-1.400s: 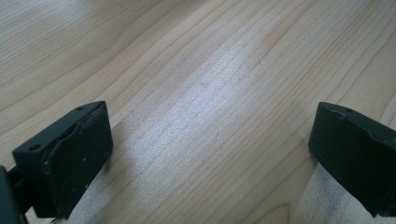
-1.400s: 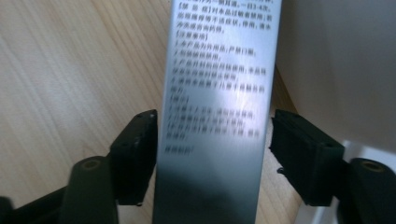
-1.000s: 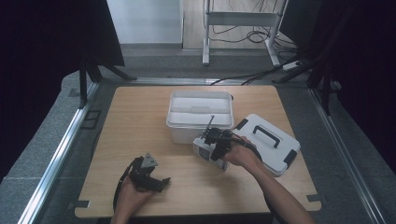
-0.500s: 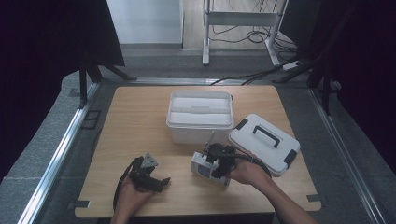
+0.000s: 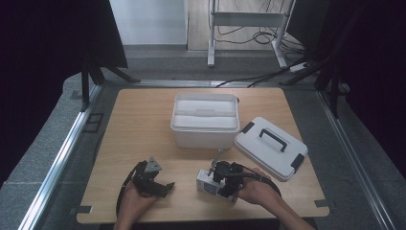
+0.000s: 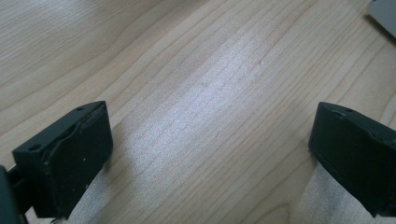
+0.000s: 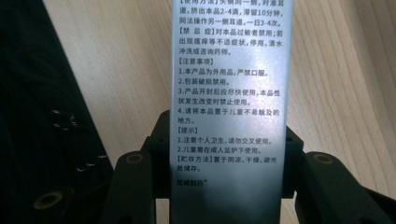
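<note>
A small silvery-white carton (image 7: 229, 70) printed with lines of small text stands between the jaws of my right gripper (image 7: 226, 140), which is shut on its narrow sides. In the high view this carton (image 5: 206, 182) hangs just above the wooden table (image 5: 143, 124) near its front edge, with the right gripper (image 5: 214, 181) behind it in a hand. My left gripper (image 5: 163, 186) rests at the front left. Its jaws stand wide apart over bare wood, with nothing between its fingertips (image 6: 70, 154).
An open white storage bin (image 5: 205, 120) stands mid-table. Its white lid (image 5: 270, 147) with a dark handle lies flat to the right of it, close behind the right hand. The table's front edge runs just below both hands.
My right gripper has carried the carton from beside the bin's front wall toward the table's front edge. The left gripper has stayed where it was.
</note>
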Tool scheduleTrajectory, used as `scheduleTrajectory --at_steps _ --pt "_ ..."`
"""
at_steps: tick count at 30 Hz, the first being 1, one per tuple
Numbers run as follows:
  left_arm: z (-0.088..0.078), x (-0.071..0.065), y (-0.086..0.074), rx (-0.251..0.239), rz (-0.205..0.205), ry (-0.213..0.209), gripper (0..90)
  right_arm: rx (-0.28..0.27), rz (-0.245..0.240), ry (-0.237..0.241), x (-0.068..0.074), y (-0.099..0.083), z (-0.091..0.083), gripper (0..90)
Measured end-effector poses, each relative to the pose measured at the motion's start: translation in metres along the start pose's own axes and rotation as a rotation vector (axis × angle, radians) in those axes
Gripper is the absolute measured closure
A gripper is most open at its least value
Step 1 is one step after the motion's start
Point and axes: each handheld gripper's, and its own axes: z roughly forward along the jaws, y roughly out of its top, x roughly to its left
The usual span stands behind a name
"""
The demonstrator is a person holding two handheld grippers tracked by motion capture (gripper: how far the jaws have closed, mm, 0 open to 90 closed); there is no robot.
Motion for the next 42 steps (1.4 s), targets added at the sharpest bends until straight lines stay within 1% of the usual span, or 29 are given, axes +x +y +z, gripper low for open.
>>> scheduleTrajectory --at_steps 4,7,9,11,14,16,20,21,23,24,27,29,32,34,36,38,39,42 --pt "0.0 0.0 0.0 0.0 0.0 0.0 0.0 0.0 0.001 -0.001 -0.001 -0.003 0.003 53.6" --pt "0.0 0.0 0.0 0.0 0.0 0.0 0.0 -0.006 -0.002 0.003 -0.001 -0.004 0.002 49.7" --pt "0.0 0.0 0.0 0.0 0.0 0.0 0.0 -0.013 0.006 0.008 0.0 -0.004 -0.002 47.1" --pt "0.0 0.0 0.0 0.0 0.0 0.0 0.0 -0.016 0.002 0.024 -0.001 -0.003 -0.006 44.5" --pt "0.0 0.0 0.0 -0.001 0.0 0.001 0.0 -0.022 -0.002 0.032 -0.002 -0.003 -0.013 43.0" --pt "0.0 0.0 0.0 -0.001 0.0 0.001 0.0 -0.027 0.007 0.046 -0.004 -0.001 -0.02 42.4" --pt "0.0 0.0 0.0 0.0 0.0 0.0 0.0 -0.054 0.014 0.056 -0.01 0.0 -0.037 41.1" --pt "0.0 0.0 0.0 0.0 0.0 0.0 0.0 -0.068 0.026 0.06 -0.012 0.001 -0.042 40.6" --pt "0.0 0.0 0.0 0.0 0.0 -0.001 0.0 -0.096 0.032 0.056 -0.017 0.0 -0.052 39.6" --pt "0.0 0.0 0.0 -0.001 -0.001 -0.001 0.0 -0.114 0.046 0.058 -0.019 0.0 -0.056 39.1" --pt "0.0 0.0 0.0 -0.001 -0.002 -0.002 0.0 -0.159 0.065 0.025 -0.029 -0.006 -0.063 36.6" --pt "0.0 0.0 0.0 -0.002 -0.003 -0.003 0.0 -0.179 0.095 0.01 -0.037 -0.013 -0.061 35.3" --pt "0.0 0.0 0.0 -0.004 -0.004 -0.005 0.0 -0.216 0.143 -0.001 -0.05 -0.027 -0.051 32.9" --pt "-0.001 0.002 0.0 -0.006 -0.005 -0.016 0.0 -0.236 0.167 -0.006 -0.057 -0.035 -0.044 30.6" --pt "-0.001 0.005 0.001 -0.005 -0.019 -0.04 0.0 -0.262 0.195 -0.027 -0.064 -0.043 -0.036 29.2" --pt "-0.002 0.01 0.004 -0.005 -0.032 -0.062 0.8 -0.299 0.218 -0.049 -0.07 -0.052 -0.029 25.3" --pt "-0.003 0.013 0.007 -0.005 -0.034 -0.067 0.8 -0.321 0.226 -0.065 -0.073 -0.055 -0.026 24.9" --pt "-0.007 0.022 0.018 -0.012 -0.028 -0.075 0.9 -0.384 0.265 -0.11 -0.081 -0.066 -0.021 18.1"
